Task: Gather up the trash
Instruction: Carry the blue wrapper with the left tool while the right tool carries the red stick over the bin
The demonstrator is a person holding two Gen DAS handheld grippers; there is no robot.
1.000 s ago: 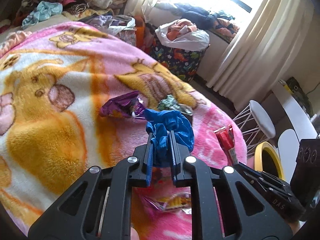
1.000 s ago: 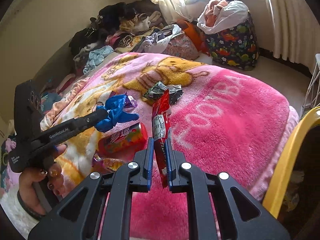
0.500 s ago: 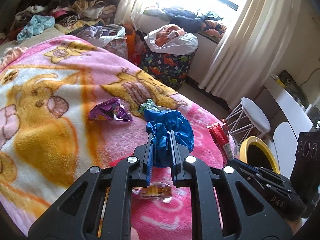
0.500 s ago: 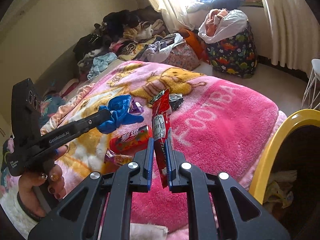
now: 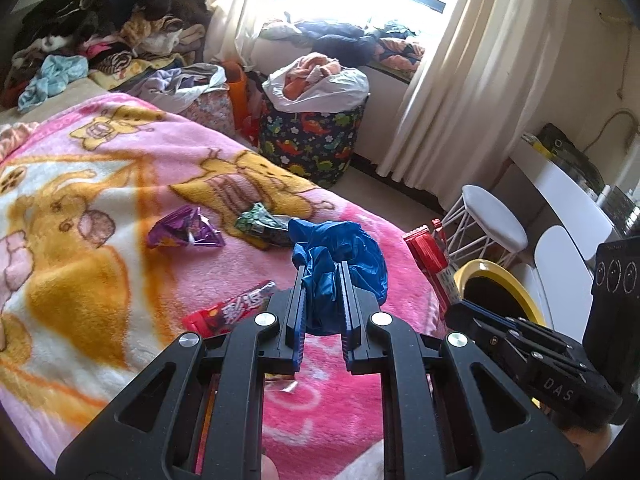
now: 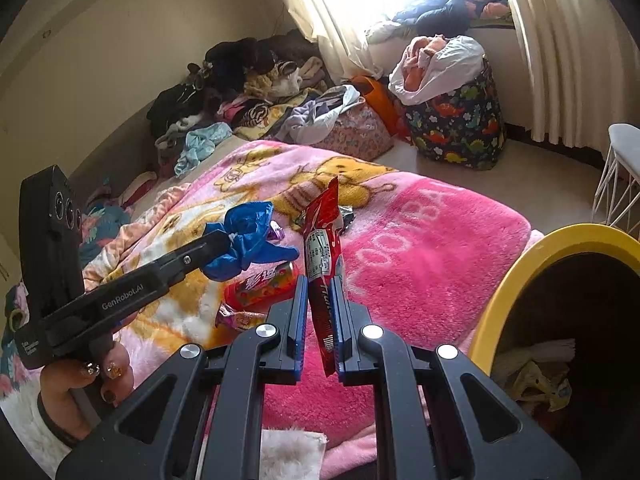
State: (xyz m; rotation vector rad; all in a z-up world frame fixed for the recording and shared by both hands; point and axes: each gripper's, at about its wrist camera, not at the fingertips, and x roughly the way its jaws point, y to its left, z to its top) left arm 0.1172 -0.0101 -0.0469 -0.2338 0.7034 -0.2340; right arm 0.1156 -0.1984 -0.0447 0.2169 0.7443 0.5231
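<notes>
Red wrapper [image 6: 322, 248], light, thin and slippery, pinched at its lower end by the right gripper [image 6: 320, 300]; soft crumpled blue bag [image 5: 340, 256] clamped in the left gripper [image 5: 323, 292]; yellow bin [image 6: 520, 272] at 3 o'clock.

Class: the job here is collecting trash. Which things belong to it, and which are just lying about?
Job: blue plastic bag, red wrapper, purple wrapper, green wrapper, red tube, yellow bin.
Lying about: clothes pile, dinosaur basket, white stool.
</notes>
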